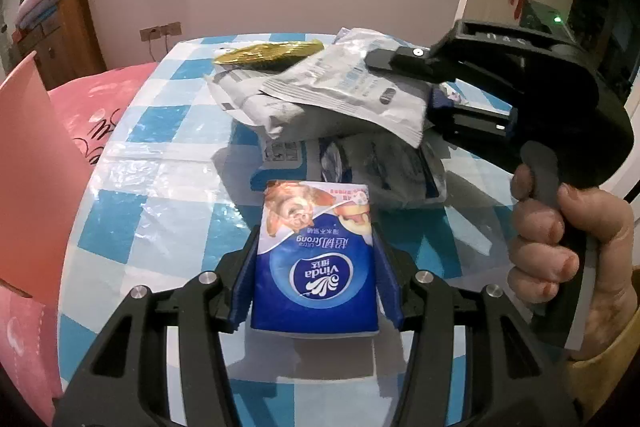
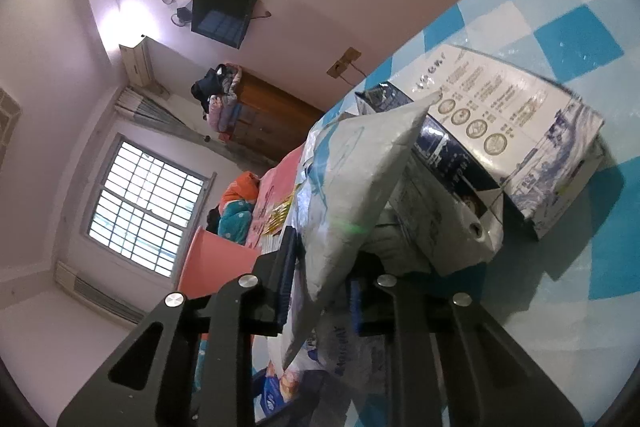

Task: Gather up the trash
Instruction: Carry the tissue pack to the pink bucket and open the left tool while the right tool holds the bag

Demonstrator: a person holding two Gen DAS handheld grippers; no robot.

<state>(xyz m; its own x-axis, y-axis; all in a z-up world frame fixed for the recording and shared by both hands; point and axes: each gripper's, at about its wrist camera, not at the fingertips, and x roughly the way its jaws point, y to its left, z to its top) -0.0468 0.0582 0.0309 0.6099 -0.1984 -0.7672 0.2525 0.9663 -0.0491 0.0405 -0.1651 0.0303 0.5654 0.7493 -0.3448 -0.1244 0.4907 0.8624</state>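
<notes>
My left gripper [image 1: 316, 247] is shut on a blue tissue pack [image 1: 316, 279], its blue pads pressed on both sides, low over the checked table [image 1: 160, 195]. In the left wrist view a hand [image 1: 560, 251] holds my right gripper [image 1: 416, 87], which is shut on a flat grey-white plastic packet [image 1: 344, 87] lifted above the trash pile. The right wrist view shows that packet [image 2: 352, 179] standing edge-on between the fingers of the right gripper [image 2: 320, 287]. A gold wrapper [image 1: 272, 53] lies behind the pile.
Under the packet lie a printed carton box [image 2: 520, 135], a crumpled white carton [image 2: 444, 219] and a crinkled clear bag [image 1: 392, 167]. A pink bin [image 1: 32, 167] stands off the table's left edge, with a pink bed [image 1: 92, 107] beyond it.
</notes>
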